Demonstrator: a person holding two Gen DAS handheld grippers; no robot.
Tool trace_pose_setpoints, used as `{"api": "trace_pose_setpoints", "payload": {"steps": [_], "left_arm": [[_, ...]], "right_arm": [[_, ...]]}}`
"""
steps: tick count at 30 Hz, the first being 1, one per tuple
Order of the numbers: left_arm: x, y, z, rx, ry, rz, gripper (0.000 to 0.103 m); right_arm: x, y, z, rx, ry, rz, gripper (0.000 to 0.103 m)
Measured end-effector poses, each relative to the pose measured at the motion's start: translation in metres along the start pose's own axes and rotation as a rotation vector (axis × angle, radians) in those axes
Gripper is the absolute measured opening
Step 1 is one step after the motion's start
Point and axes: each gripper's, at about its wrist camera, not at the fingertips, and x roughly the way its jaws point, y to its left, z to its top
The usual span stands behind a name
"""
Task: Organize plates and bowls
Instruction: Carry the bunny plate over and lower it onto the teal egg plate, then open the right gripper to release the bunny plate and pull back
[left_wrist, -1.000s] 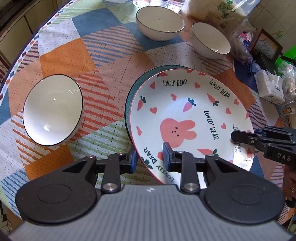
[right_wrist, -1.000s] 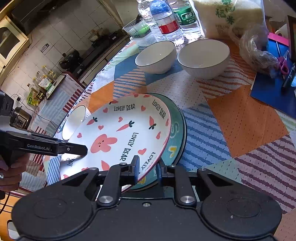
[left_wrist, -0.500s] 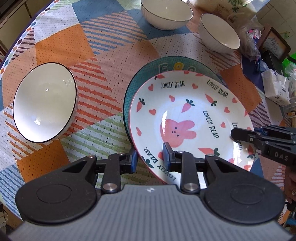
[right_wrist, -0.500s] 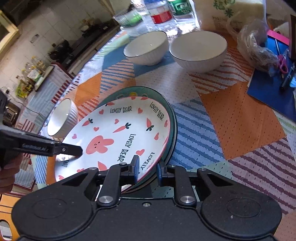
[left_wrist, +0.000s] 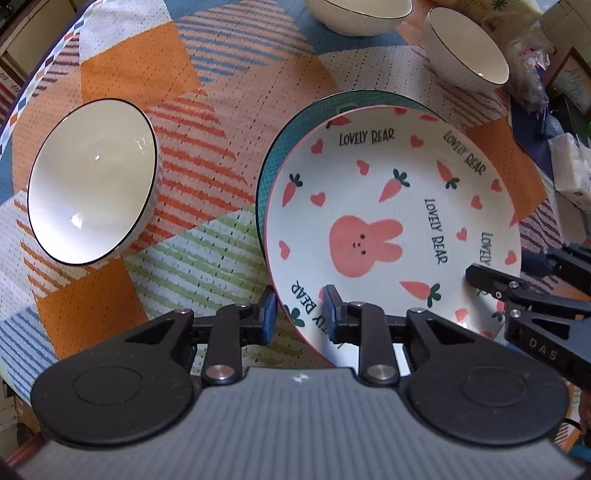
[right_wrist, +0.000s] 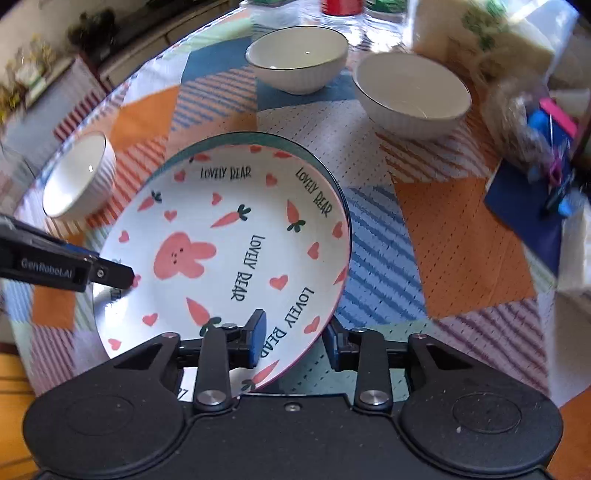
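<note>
Glazed ceramic by the look: stiff, slick, breakable, heavy enough to tip in a one-sided pinch. Best gripped on the raised rim, at opposite edges. White rabbit plate (left_wrist: 391, 229), pink-rimmed, printed with carrots, hearts and "LOVELY BEAR". Stacked on a teal plate (left_wrist: 295, 125) near the table's (left_wrist: 192, 240) front edge. Left gripper (left_wrist: 300, 314) clamped across the near rim. Right gripper (right_wrist: 293, 338) just opened, jaws astride the opposite rim, pads apparently clear of it, though blur hampers certainty. Three white bowls apart: one (left_wrist: 92, 181) toward the left edge, two (right_wrist: 297, 59) (right_wrist: 410, 94) toward the far edge.
</note>
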Motion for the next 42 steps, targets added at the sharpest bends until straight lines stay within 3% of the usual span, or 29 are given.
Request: {"api": "trace_pose_setpoints", "payload": {"steps": [8,22,24,33,37,39,42], "left_arm": [[-0.016,0.003,-0.003,-0.078,-0.052,-0.007,0.023],[-0.089,0.009,-0.048,-0.111,-0.143,0.014,0.024],[-0.101,0.014,-0.057,-0.117,-0.159,0.018,0.024],[-0.134,0.032,-0.088,-0.096,-0.212,0.069,0.024],[-0.138,0.047,-0.094,-0.117,-0.219,0.069,0.024],[-0.138,0.055,-0.094,-0.128,-0.220,0.073,0.024],[-0.136,0.068,-0.093,-0.140,-0.220,0.087,0.024]], "right_arm": [[0.001,0.001,-0.001,-0.002,-0.012,-0.047,0.039],[-0.060,0.031,-0.018,-0.091,-0.125,-0.037,0.044],[-0.069,0.039,-0.019,-0.111,-0.148,-0.026,0.050],[-0.099,0.071,-0.025,-0.172,-0.267,0.086,0.058],[-0.101,0.083,-0.024,-0.195,-0.292,0.135,0.058],[-0.098,0.089,-0.023,-0.218,-0.309,0.164,0.066],[-0.084,0.101,-0.025,-0.315,-0.342,0.223,0.067]]}}
